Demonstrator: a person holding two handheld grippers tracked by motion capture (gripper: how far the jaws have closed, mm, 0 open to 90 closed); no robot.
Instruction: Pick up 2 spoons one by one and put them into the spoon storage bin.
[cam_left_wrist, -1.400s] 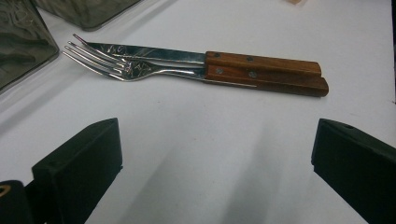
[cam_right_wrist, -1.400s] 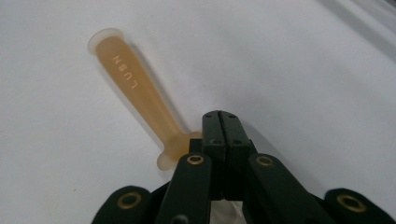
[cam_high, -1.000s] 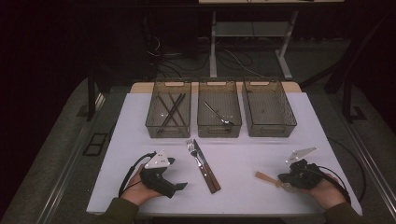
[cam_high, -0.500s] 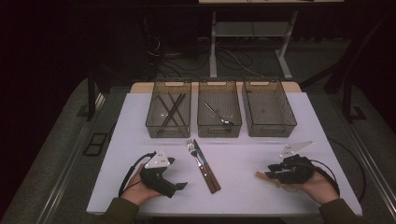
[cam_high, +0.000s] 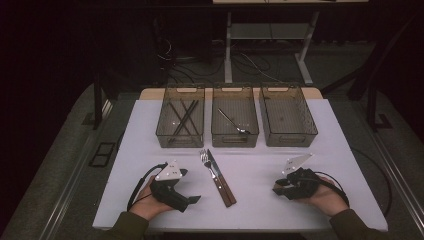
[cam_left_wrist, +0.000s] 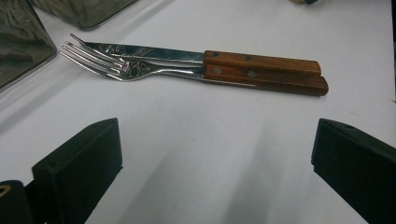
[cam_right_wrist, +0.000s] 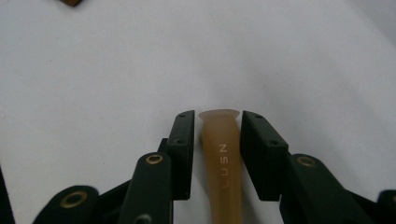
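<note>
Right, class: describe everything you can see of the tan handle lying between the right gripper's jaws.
The tan handle looks like smooth, matte plastic or silicone, slim, flaring to a flat end. Pale letters, LUSN, run along it. It lies flat on the white table, pointing away from the camera, between the right gripper jaws. They have just opened; narrow gaps show either side, so they flank it without pressing. Its other end is hidden.

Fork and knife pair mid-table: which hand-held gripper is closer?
Left. The left hand-held gripper sits just left of the fork and knife pair, jaws open toward it. The right hand-held gripper lies farther off to their right.
</note>
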